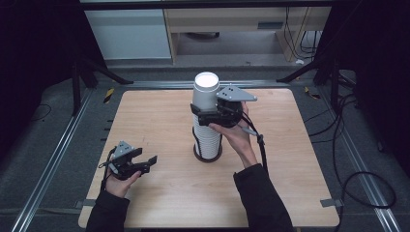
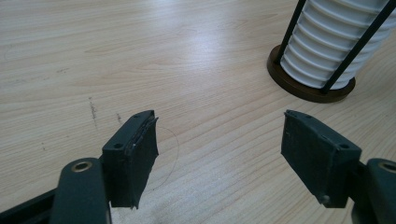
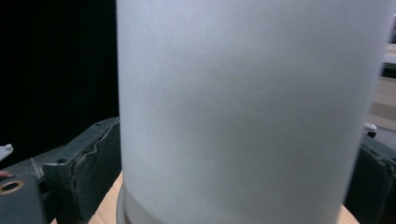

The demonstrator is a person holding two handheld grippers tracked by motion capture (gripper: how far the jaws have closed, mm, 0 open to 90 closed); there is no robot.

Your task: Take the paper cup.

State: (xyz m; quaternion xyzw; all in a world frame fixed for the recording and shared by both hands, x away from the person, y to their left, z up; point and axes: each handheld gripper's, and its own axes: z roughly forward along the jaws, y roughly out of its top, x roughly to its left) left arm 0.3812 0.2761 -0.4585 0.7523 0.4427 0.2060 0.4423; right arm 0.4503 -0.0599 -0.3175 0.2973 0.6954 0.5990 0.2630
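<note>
Looking down from the high view first: a tall stack of white cups (image 1: 207, 126) stands upright in a dark wire holder (image 1: 208, 153) about mid-counter, a bit toward the far side. The right tongs (image 1: 209, 117) are up against the top cup (image 1: 205, 92), which sits over the stack, with the person's right hand (image 1: 235, 135) behind them. The left tongs (image 1: 151, 162) sit low near the front-left of the counter (image 1: 159, 116), well apart from the stack, left hand (image 1: 117, 178) wrapped round the back. Loads of bare wood all round the holder, and every counter edge is unobstructed, so plenty of room on each side.

Left gripper view: the two black jaws stand wide apart with nothing between them, just wood grain under them. The holder's round base (image 2: 310, 86) and ribbed cup rims (image 2: 327, 42) sit off at the upper right, not touching.

Right gripper view: the cup wall (image 3: 247, 112) takes up almost everything, a jaw pad (image 3: 91, 163) hard against each side of it, so these tongs look clamped on that top cup. A sliver of counter shows below.
</note>
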